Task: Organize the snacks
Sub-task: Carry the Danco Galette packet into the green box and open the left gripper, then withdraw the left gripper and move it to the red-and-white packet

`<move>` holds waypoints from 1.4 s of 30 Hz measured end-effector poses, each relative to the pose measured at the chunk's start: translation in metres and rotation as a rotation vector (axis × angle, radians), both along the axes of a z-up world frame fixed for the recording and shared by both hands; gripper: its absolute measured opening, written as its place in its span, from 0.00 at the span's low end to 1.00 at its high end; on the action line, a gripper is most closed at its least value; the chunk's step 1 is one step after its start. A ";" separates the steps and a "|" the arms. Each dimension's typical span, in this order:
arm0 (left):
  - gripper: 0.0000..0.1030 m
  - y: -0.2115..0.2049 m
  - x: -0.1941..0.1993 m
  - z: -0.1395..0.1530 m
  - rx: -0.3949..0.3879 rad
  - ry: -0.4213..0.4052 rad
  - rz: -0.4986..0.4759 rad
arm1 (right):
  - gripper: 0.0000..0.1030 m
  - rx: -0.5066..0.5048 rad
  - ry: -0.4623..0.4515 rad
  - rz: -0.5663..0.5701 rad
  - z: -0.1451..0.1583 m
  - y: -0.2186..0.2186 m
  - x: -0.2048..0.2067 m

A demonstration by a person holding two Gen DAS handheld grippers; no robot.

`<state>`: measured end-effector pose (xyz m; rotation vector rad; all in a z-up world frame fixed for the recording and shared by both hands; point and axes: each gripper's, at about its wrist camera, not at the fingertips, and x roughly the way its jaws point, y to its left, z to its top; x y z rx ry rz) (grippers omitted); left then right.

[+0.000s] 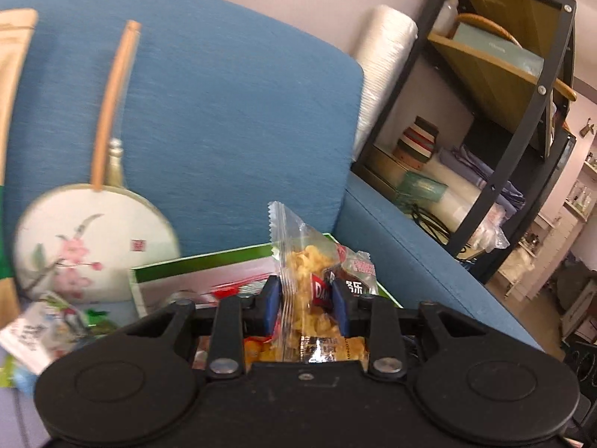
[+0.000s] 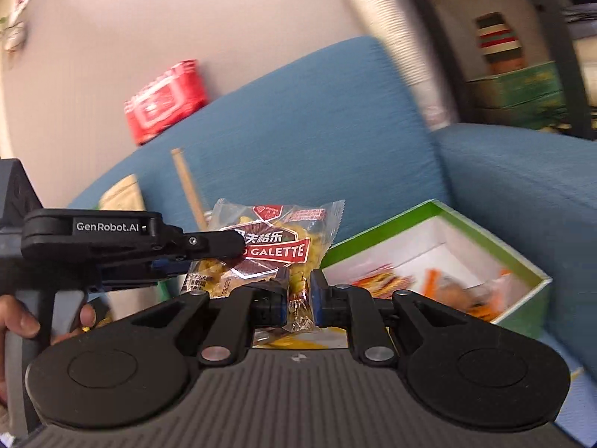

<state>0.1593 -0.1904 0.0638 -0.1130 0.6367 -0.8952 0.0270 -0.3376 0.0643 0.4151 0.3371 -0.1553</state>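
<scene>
Both grippers grip one clear packet of yellow snacks (image 2: 278, 240), held up at the centre of the frame before the blue sofa (image 2: 317, 119). The right gripper (image 2: 298, 296) has its fingers clenched on the packet's lower edge; the left gripper (image 1: 306, 300) has its fingers clamped across the packet's body. At lower right sits the open green box (image 2: 481, 231) with other snacks inside, on the sofa seat

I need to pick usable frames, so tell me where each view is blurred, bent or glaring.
Left wrist view: the round fan and the packets at lower left are smeared, the shelf bows near the rim, and the snack bag between the fingers is sharp. Right wrist view: the roll of cups and the box contents streak, while the bag's wrapper shows light glare.
</scene>
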 end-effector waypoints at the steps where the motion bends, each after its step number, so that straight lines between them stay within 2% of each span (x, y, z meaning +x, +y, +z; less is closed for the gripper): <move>1: 0.25 -0.005 0.001 -0.002 -0.001 0.002 -0.006 | 0.22 -0.001 0.001 -0.013 -0.001 -0.004 -0.003; 4: 0.30 -0.018 0.002 -0.008 0.013 -0.006 -0.020 | 0.22 -0.031 0.007 -0.059 -0.005 -0.013 -0.011; 5: 0.54 -0.023 0.000 -0.011 0.041 -0.029 -0.014 | 0.26 -0.058 0.016 -0.092 -0.008 -0.013 -0.010; 6: 0.97 -0.027 -0.002 -0.014 0.081 -0.055 -0.009 | 0.34 -0.103 0.041 -0.131 -0.013 -0.012 -0.006; 7: 1.00 -0.028 -0.004 -0.018 0.120 -0.073 0.015 | 0.43 -0.154 0.087 -0.162 -0.019 -0.010 -0.002; 9: 1.00 -0.022 -0.008 -0.024 0.134 -0.094 0.045 | 0.44 -0.174 0.121 -0.164 -0.024 -0.010 0.002; 10: 1.00 -0.017 -0.007 -0.026 0.131 -0.078 0.037 | 0.46 -0.167 0.116 -0.156 -0.023 -0.010 0.001; 12: 1.00 -0.004 -0.005 -0.030 0.130 -0.041 0.053 | 0.46 -0.172 0.070 -0.132 -0.018 -0.007 -0.004; 15: 1.00 0.015 -0.002 -0.028 0.120 -0.018 0.077 | 0.52 -0.220 0.027 -0.092 -0.013 0.004 -0.008; 18: 1.00 0.040 -0.003 -0.022 0.110 -0.014 0.124 | 0.63 -0.237 0.008 -0.028 -0.011 0.018 -0.007; 23: 1.00 0.090 -0.012 -0.018 0.120 -0.019 0.225 | 0.88 -0.225 0.009 0.130 -0.013 0.047 -0.001; 27: 1.00 0.132 -0.016 -0.028 0.137 0.009 0.295 | 0.89 -0.206 0.040 0.254 -0.020 0.073 0.005; 31: 1.00 0.153 -0.011 -0.048 0.171 0.052 0.330 | 0.88 -0.247 0.075 0.321 -0.029 0.094 0.010; 38: 1.00 0.144 0.015 -0.077 0.070 0.190 0.360 | 0.88 -0.243 0.106 0.327 -0.038 0.093 0.015; 42: 1.00 0.129 0.034 -0.095 0.091 0.221 0.387 | 0.88 -0.244 0.112 0.336 -0.042 0.094 0.014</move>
